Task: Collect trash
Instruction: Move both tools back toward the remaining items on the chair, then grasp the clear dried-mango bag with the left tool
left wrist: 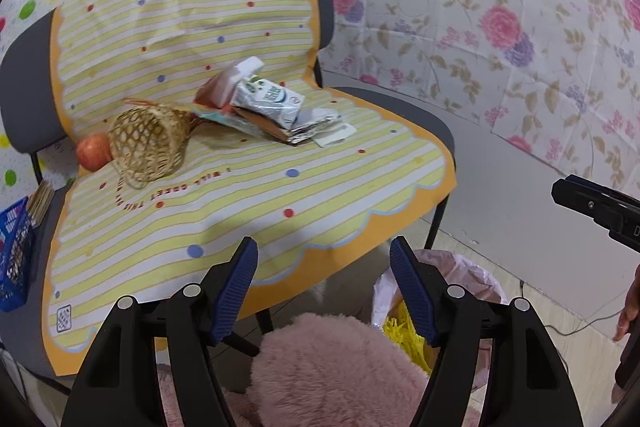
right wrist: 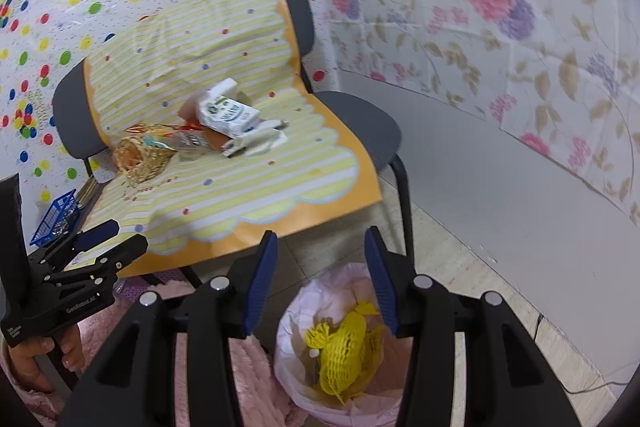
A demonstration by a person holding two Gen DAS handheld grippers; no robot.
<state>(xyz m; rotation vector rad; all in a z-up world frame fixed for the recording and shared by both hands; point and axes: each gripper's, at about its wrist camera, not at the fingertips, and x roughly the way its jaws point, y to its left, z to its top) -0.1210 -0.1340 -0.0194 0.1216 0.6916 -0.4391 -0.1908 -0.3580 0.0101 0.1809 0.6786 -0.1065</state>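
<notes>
A pile of trash lies on the striped cloth over the chair seat: a white milk carton, flattened cartons and wrappers. A bin lined with a pink bag stands on the floor in front of the chair and holds yellow foam fruit netting. My left gripper is open and empty over the chair's front edge. My right gripper is open and empty above the bin. The left gripper also shows in the right wrist view.
A tipped wicker basket and an apple lie on the seat's left. A blue plastic basket stands to the left. Pink fluffy fabric is below. A floral-covered wall is on the right.
</notes>
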